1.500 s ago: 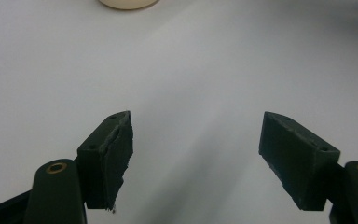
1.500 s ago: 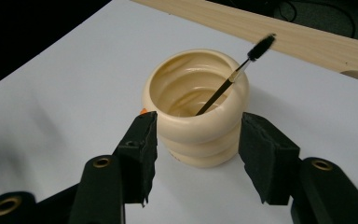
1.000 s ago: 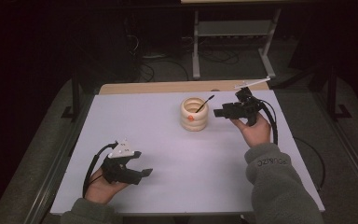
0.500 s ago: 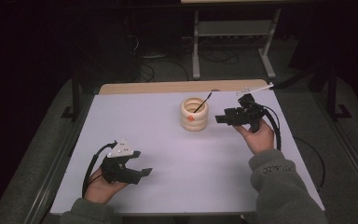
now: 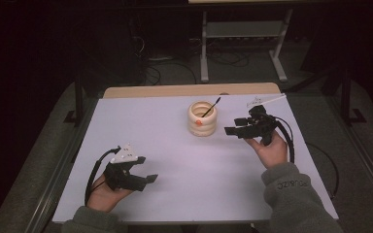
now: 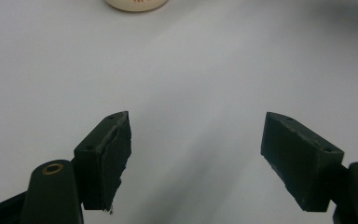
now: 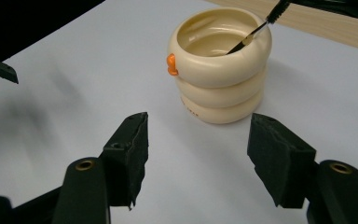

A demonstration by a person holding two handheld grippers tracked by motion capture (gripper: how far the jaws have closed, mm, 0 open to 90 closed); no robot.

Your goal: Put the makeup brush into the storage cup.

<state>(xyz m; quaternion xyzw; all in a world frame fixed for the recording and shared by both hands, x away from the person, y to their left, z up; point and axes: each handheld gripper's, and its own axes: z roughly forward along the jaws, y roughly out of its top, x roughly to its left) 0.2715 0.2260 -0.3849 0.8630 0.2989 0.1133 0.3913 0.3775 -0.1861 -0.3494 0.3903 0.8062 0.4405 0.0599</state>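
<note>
High view: right tongs spread, drawn back from cream ribbed ceramic cup; release apparently done. Left tongs spread, idle on bench.

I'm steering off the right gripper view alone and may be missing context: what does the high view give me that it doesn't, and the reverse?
High view: both hands, with the left gripper open near the table's near-left edge, well away from the cup, and the right gripper just beside it.

Right gripper view: the orange knob on the cup's top ring and its glossy inside.

Both: the cream ringed cup with the dark stick leaning in it.
</note>
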